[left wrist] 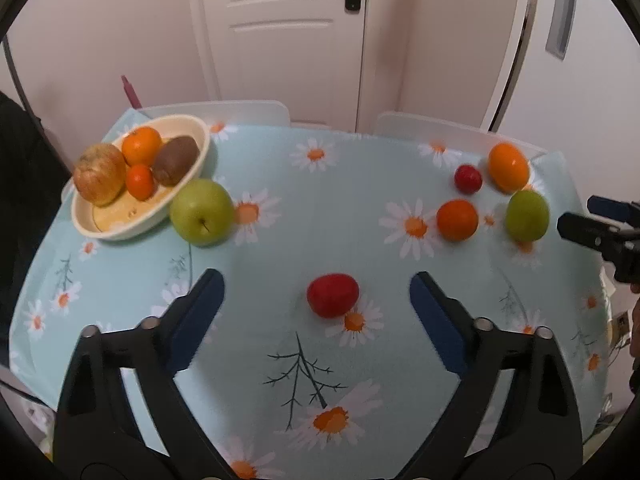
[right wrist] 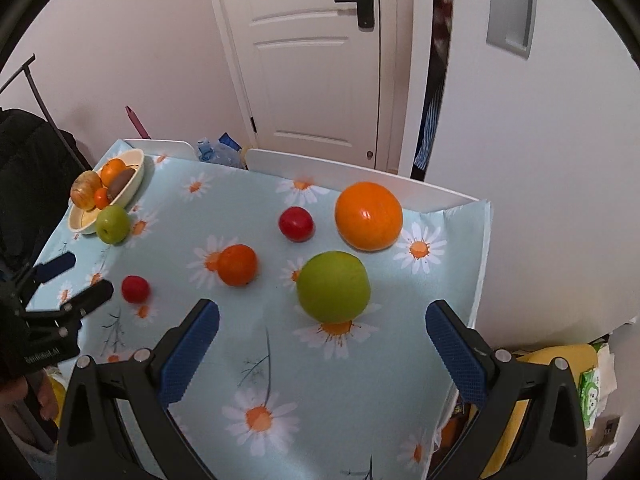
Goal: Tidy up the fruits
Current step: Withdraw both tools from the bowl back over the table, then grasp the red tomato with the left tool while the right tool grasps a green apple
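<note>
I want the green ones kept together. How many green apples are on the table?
2. One touches the bowl's near rim at the far left; the other lies near the right edge, just ahead of the right claw. None visibly hidden.

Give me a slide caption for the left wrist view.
Open left gripper lined up on a red fruit, bowl far left.

The left black plastic two-finger tool [left wrist: 316, 284] has angular arms, silver round pivot screws and dark blue ribbed pads [left wrist: 434, 316] lining its fingers. The right black tool [right wrist: 322, 318] matches it. White lettering, too small to read, marks the left tool's body.
</note>
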`<state>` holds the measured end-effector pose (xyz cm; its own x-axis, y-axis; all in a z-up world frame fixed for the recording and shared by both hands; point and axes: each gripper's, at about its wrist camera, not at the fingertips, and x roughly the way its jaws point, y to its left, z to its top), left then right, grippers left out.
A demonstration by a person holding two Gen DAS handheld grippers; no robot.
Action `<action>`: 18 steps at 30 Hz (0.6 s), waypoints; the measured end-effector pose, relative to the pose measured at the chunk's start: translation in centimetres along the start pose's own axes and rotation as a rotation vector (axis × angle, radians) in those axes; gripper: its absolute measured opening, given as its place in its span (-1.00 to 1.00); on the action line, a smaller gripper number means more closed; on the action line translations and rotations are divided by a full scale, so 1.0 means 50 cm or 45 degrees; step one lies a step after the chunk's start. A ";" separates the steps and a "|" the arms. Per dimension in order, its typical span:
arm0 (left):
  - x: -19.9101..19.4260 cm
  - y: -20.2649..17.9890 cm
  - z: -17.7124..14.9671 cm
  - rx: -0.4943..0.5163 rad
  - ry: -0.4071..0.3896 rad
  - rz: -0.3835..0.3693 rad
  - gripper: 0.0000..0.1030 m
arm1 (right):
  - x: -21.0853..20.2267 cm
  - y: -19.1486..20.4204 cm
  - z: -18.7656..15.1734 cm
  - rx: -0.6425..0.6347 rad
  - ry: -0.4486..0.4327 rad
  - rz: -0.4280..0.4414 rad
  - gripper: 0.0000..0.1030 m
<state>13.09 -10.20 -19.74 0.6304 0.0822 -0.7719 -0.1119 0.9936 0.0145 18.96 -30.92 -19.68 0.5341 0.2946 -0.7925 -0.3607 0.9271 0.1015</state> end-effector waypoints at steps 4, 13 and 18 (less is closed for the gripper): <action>0.032 -0.013 -0.018 0.018 0.033 0.006 0.53 | 0.032 -0.011 -0.008 0.005 0.013 0.006 1.00; 0.070 -0.021 -0.039 0.017 0.077 0.007 0.06 | 0.075 -0.017 -0.022 -0.009 0.049 0.016 0.94; 0.074 -0.019 -0.036 0.013 0.076 -0.009 -0.22 | 0.085 -0.021 -0.023 -0.001 0.043 0.025 0.94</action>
<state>14.15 -10.95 -23.76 0.5840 0.0704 -0.8087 -0.0997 0.9949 0.0146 20.71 -30.91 -23.83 0.5008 0.3043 -0.8103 -0.3716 0.9211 0.1163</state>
